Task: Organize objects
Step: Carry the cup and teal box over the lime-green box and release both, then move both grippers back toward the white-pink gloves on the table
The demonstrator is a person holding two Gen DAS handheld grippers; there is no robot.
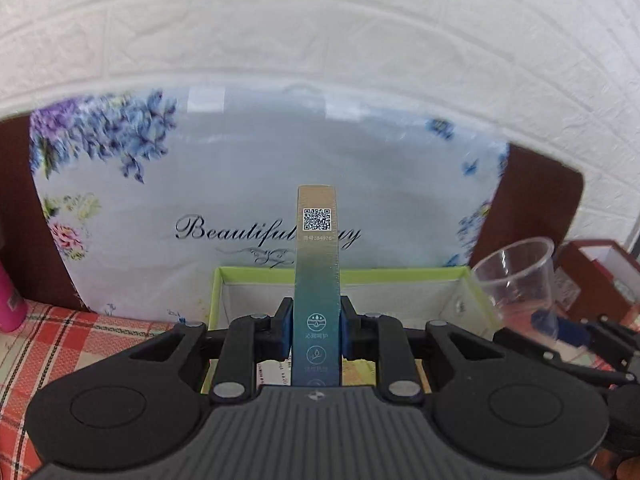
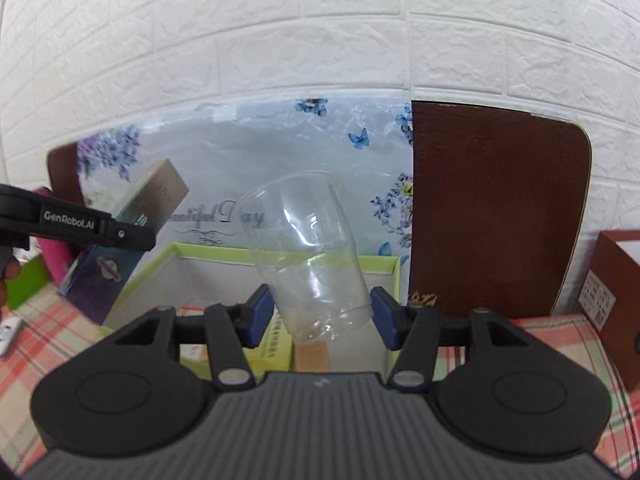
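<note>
The green-rimmed box's (image 1: 400, 276) contents are mostly hidden behind both tools; above it the left gripper (image 1: 316, 330) clamps a slim carton (image 1: 317, 280), whose broad face only the right view shows, and the right gripper (image 2: 322, 314) grips a clear cup (image 2: 308, 248).

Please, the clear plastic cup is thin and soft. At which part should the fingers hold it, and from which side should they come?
Hold the clear plastic cup low on its wall, near the stiffer base, fingers on opposite sides from the closed end. The right gripper does so now. The wide open rim would probably flex more easily.
</note>
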